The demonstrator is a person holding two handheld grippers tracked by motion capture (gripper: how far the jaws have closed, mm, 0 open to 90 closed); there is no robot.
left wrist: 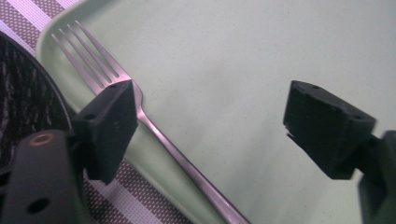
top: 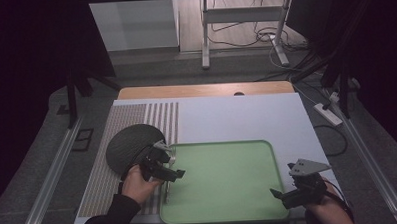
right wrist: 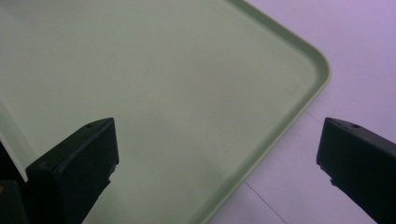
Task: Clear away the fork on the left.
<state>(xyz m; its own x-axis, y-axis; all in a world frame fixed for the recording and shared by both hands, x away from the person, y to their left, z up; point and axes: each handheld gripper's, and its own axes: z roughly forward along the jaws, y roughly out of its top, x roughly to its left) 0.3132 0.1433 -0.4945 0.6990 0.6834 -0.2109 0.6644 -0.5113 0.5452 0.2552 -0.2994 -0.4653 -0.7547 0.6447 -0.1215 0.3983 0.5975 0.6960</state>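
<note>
A silver fork (left wrist: 154, 133) lies on the green tray (left wrist: 261, 56) along its left rim, tines toward the far corner. My left gripper (left wrist: 210, 112) hangs just above it with the jaws wide apart. The fork's neck passes beside the left jaw, and neither pad presses on it. In the high view that left gripper (top: 169, 169) is at the tray's (top: 229, 181) left edge, over the fork (top: 166, 190). My right gripper (top: 282, 193) hovers over the tray's near right corner (right wrist: 163, 70). That right gripper (right wrist: 219, 135) is open, with nothing between its jaws.
A dark round plate (top: 130, 144) sits on a striped placemat (top: 131, 119) just left of the tray; the plate (left wrist: 23, 107) shows beside my left jaw. A white board (top: 236, 115) covers the table behind the tray. Cables and a metal stand (top: 243, 30) lie beyond the table.
</note>
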